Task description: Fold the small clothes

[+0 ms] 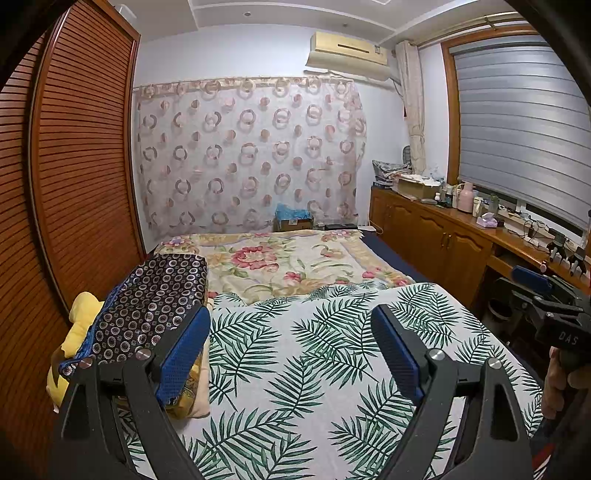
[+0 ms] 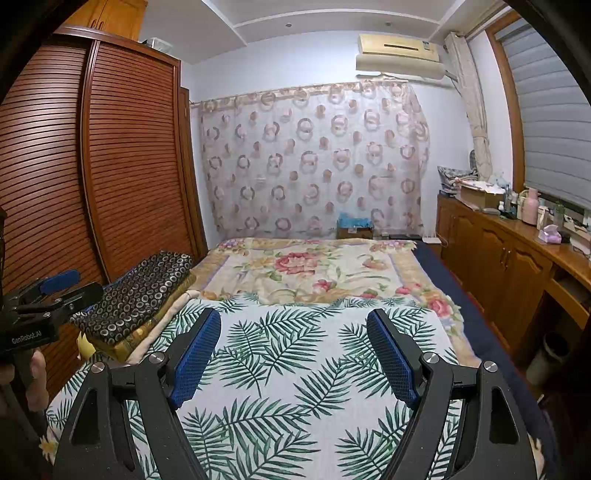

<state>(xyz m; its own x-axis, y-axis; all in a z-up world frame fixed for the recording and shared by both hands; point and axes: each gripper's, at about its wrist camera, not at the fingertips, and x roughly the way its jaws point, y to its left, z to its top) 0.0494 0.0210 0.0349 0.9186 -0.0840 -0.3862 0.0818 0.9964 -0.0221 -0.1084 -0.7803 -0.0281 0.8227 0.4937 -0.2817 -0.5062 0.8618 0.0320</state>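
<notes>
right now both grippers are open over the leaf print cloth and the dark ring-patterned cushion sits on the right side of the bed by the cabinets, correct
Not quite. The dark ring-patterned cushion sits on the left side of the bed, by the slatted wardrobe, not by the cabinets; the right wrist view shows it. The rest holds: the left gripper and right gripper are both open over the leaf print cloth.

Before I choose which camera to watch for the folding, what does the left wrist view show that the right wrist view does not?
Only the left wrist view shows the left gripper head-on with both jaws wide and empty, and a yellow item beside the dark ring-patterned cloth.

Only the right wrist view shows the right gripper head-on, also open and empty, and the upper cabinet above the wardrobe.

Both show the palm-leaf sheet, floral blanket and air conditioner.
</notes>
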